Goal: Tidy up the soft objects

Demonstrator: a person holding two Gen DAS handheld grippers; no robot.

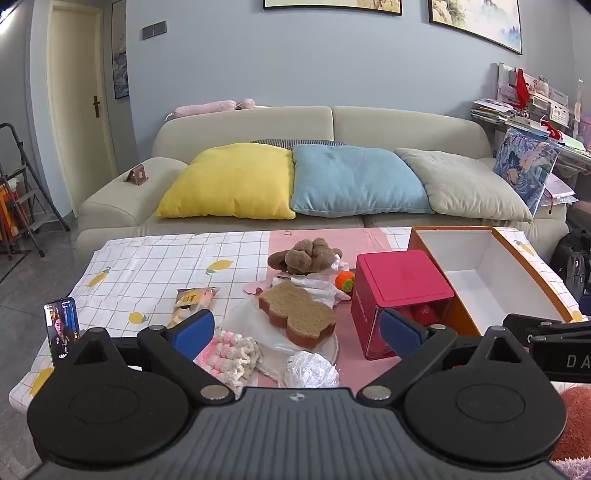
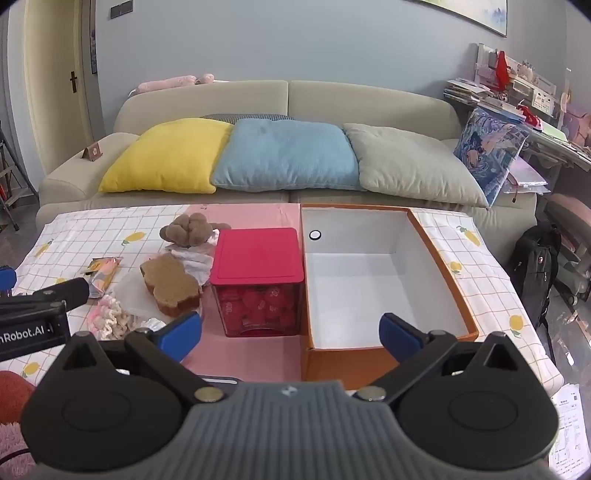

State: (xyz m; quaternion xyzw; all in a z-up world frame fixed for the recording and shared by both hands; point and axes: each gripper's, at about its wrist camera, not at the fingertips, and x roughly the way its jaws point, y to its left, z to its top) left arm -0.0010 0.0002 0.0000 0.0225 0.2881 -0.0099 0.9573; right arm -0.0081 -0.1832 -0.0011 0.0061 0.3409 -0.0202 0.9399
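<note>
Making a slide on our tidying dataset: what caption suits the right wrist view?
Open right tongs hover before an empty orange box and a red-lidded container.

It was a home living room: a beige sofa [image 1: 332,125] with cushions [image 1: 229,181], framed pictures [image 1: 476,22], a cloth-covered table [image 1: 155,266]

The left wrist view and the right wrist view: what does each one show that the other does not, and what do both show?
Only the left wrist view shows the phone standing at the table's left edge, the orange knitted ball and the whole crumpled white wrap.

Only the right wrist view shows the box's full white floor, empty, the backpack on the floor and papers at lower right.

Both show the orange box, red-lidded container, bread-shaped toy, brown plush, sofa cushions, and open, empty jaws.
</note>
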